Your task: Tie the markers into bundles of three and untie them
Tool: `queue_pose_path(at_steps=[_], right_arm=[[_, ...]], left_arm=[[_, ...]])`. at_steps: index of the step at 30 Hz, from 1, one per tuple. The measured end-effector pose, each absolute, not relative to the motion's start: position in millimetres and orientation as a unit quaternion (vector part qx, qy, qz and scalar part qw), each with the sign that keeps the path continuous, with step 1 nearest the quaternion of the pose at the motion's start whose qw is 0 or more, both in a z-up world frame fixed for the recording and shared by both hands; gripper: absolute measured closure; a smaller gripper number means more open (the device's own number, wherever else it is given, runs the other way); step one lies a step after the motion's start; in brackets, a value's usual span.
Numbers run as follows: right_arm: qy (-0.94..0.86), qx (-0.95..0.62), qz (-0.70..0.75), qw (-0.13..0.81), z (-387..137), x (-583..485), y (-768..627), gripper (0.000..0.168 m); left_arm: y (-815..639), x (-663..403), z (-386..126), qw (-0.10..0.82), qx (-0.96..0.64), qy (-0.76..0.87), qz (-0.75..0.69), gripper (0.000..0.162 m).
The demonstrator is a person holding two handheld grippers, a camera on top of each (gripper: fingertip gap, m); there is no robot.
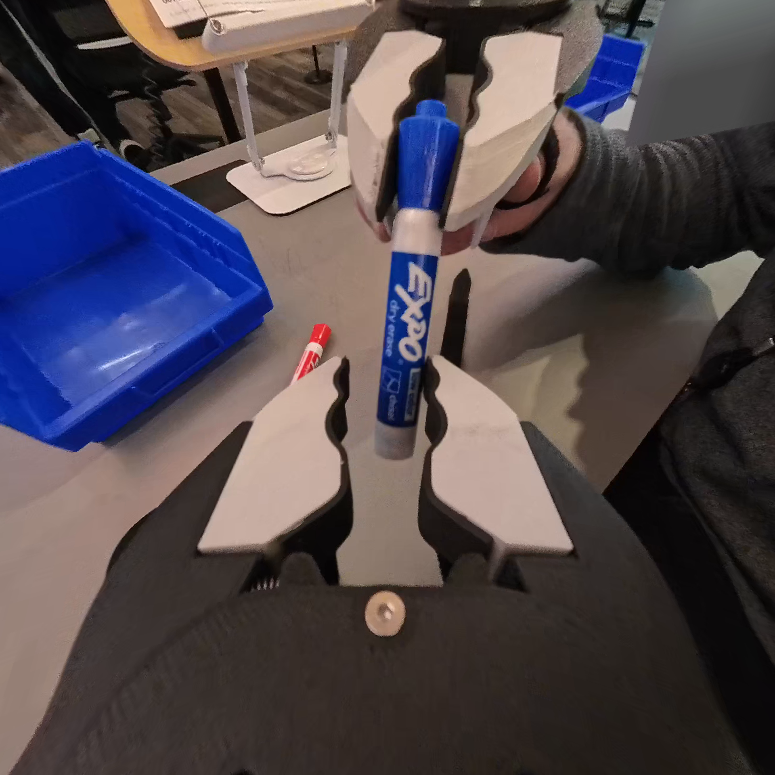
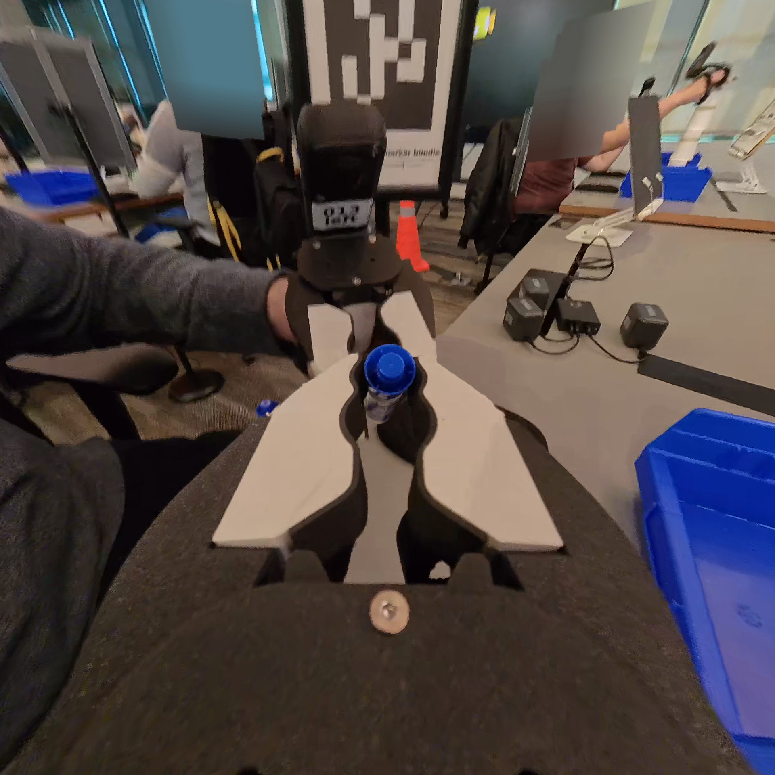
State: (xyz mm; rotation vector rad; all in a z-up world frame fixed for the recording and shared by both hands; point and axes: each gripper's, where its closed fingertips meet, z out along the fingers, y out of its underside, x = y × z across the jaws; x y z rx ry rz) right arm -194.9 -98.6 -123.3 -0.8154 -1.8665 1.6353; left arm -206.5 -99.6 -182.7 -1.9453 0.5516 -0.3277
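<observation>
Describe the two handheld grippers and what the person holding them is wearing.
Both the left gripper and the right gripper have rough black bodies, flat white fingers lined with wavy black pads, and a silver screw at the centre. The left carries a small white tag on its upright housing. Sleeves are dark grey knit.

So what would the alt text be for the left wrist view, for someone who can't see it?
A blue marker hangs upright over a grey table, clamped at its cap end by the right gripper, its lower end between the open fingers of the left gripper. A red marker lies on the table beside an empty blue bin.
</observation>
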Motion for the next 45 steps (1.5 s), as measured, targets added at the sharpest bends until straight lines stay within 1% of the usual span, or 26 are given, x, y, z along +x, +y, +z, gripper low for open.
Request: queue_pose_path(at_steps=[2,5,8,11,15,20,26,32,33,34,35,37,39,42,45], right_arm=[[-0.720,-0.293,0.571,0.263,-128,-185,-100,0.150],[-0.764,-0.290,0.524,0.240,-148,-170,-112,0.150],[-0.786,-0.284,0.504,0.217,-166,-159,-129,0.150],[-0.780,-0.291,0.504,0.227,-168,-158,-135,0.150],[-0.761,-0.306,0.514,0.251,-156,-160,-129,0.151],[-0.728,-0.324,0.538,0.274,-141,-169,-118,0.151],[-0.696,-0.320,0.568,0.301,-127,-179,-112,0.150],[-0.689,-0.315,0.586,0.287,-126,-184,-112,0.150],[-0.693,-0.313,0.579,0.294,-126,-184,-112,0.150],[-0.696,-0.314,0.572,0.300,-125,-184,-111,0.150],[-0.698,-0.315,0.569,0.301,-124,-182,-111,0.150],[-0.696,-0.317,0.564,0.312,-118,-178,-106,0.151],[-0.710,-0.318,0.553,0.298,-121,-171,-107,0.151],[-0.737,-0.313,0.533,0.275,-133,-159,-118,0.151],[-0.769,-0.312,0.500,0.248,-158,-153,-135,0.150]], left_arm=[[-109,-215,-177,0.525,-0.814,0.220,-0.112,0.124],[-130,-218,-171,0.531,-0.818,0.201,-0.090,0.118],[-151,-211,-176,0.532,-0.822,0.188,-0.078,0.113],[-159,-202,-186,0.530,-0.823,0.187,-0.079,0.129],[-152,-203,-187,0.532,-0.819,0.199,-0.077,0.135],[-139,-209,-183,0.507,-0.824,0.243,-0.074,0.137],[-123,-205,-191,0.488,-0.826,0.274,-0.070,0.141],[-119,-197,-203,0.471,-0.829,0.281,-0.106,0.141],[-118,-197,-206,0.462,-0.833,0.286,-0.104,0.135],[-118,-199,-211,0.448,-0.841,0.288,-0.099,0.124],[-119,-201,-215,0.436,-0.846,0.291,-0.096,0.120],[-122,-207,-211,0.444,-0.843,0.286,-0.103,0.116],[-129,-216,-207,0.449,-0.845,0.266,-0.114,0.111],[-144,-233,-199,0.468,-0.847,0.233,-0.098,0.112],[-166,-242,-196,0.491,-0.847,0.188,-0.081,0.116]])
